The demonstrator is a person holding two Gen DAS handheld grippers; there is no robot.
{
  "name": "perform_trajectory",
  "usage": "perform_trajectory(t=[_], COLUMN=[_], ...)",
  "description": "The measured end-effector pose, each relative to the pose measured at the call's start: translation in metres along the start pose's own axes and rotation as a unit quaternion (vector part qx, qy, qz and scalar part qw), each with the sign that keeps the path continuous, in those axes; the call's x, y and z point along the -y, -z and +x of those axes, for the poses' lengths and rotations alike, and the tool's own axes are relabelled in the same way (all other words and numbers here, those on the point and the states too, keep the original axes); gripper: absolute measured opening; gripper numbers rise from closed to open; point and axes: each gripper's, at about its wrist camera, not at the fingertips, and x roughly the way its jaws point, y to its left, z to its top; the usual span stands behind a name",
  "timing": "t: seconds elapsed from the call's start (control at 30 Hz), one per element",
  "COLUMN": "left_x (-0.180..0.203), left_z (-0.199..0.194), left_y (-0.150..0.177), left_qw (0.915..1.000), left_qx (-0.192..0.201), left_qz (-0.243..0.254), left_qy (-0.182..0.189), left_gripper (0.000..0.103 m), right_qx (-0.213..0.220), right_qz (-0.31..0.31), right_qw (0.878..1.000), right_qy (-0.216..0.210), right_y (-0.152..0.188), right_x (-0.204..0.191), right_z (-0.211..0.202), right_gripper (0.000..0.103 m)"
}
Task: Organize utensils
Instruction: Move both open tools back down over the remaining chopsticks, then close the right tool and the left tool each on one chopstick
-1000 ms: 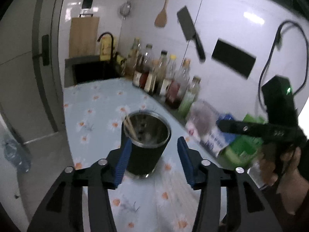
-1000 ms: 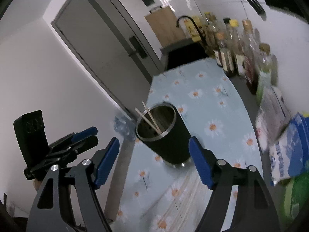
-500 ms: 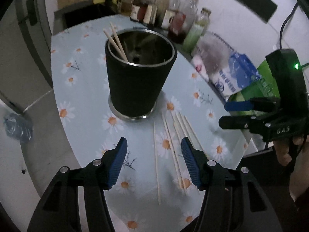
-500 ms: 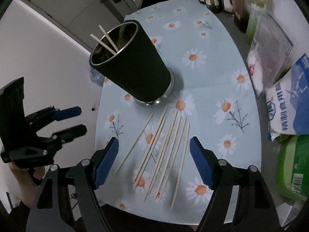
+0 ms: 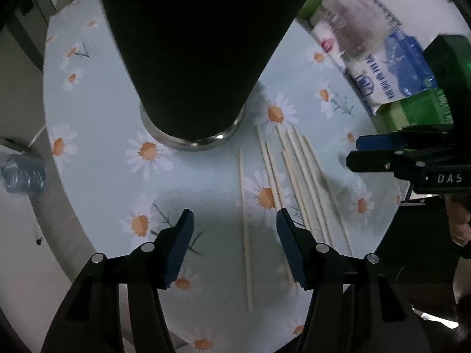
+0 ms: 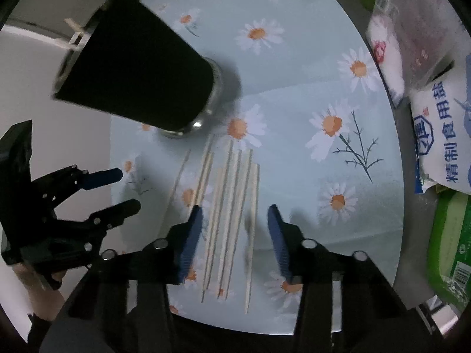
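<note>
Several wooden chopsticks (image 5: 294,182) lie side by side on the daisy tablecloth (image 5: 97,135), just in front of a black metal-rimmed cup (image 5: 194,58). Two chopstick tips stick out of the cup (image 6: 132,67) in the right wrist view. My left gripper (image 5: 234,245) is open and empty, low over the cloth, with the leftmost chopstick between its fingers. My right gripper (image 6: 235,241) is open and empty, straddling the chopsticks (image 6: 232,206). Each gripper shows in the other's view: the right one (image 5: 382,153), the left one (image 6: 117,188).
Food packets stand along the right edge: a blue and white salt bag (image 6: 441,135), a green pack (image 6: 450,244) and a clear bag (image 5: 359,20). The table's front and left edges are close.
Both grippers have dropped from above the cup down toward the cloth. The cup now fills the top of the views, and the right gripper's fingers have narrowed around the chopsticks.
</note>
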Motion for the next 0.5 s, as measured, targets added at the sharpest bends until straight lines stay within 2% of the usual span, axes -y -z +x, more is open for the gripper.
perform_trajectory(t=[0.07,0.13,0.23,0.4,0.5], left_x=[0.003,0.008,0.011,0.01,0.012], left_z=[0.01,0.02,0.031,0.044,0.049], left_y=[-0.003,-0.004,-0.006,-0.011,-0.012], left_qw=[0.9999,0.9996,0.999,0.9981,0.9977], left_qx=[-0.012,-0.027,-0.038,-0.046,-0.052], left_qz=[0.003,0.007,0.011,0.002,0.003], left_qy=[-0.008,-0.009,-0.022,-0.04,-0.044], left_gripper=[0.057,0.057,0.057,0.055,0.055], right_qx=[-0.016,-0.034,-0.05,-0.06,-0.06], right_qz=[0.005,0.002,0.001,-0.004,-0.01], right_qw=[1.0,0.999,0.998,0.997,0.995], right_qy=[0.013,0.024,0.034,0.05,0.078], right_y=[-0.004,-0.006,-0.007,-0.008,-0.006], right_x=[0.002,0.003,0.005,0.004,0.0], right_z=[0.011,0.022,0.035,0.048,0.054], right_gripper=[0.04,0.032,0.028,0.024,0.023])
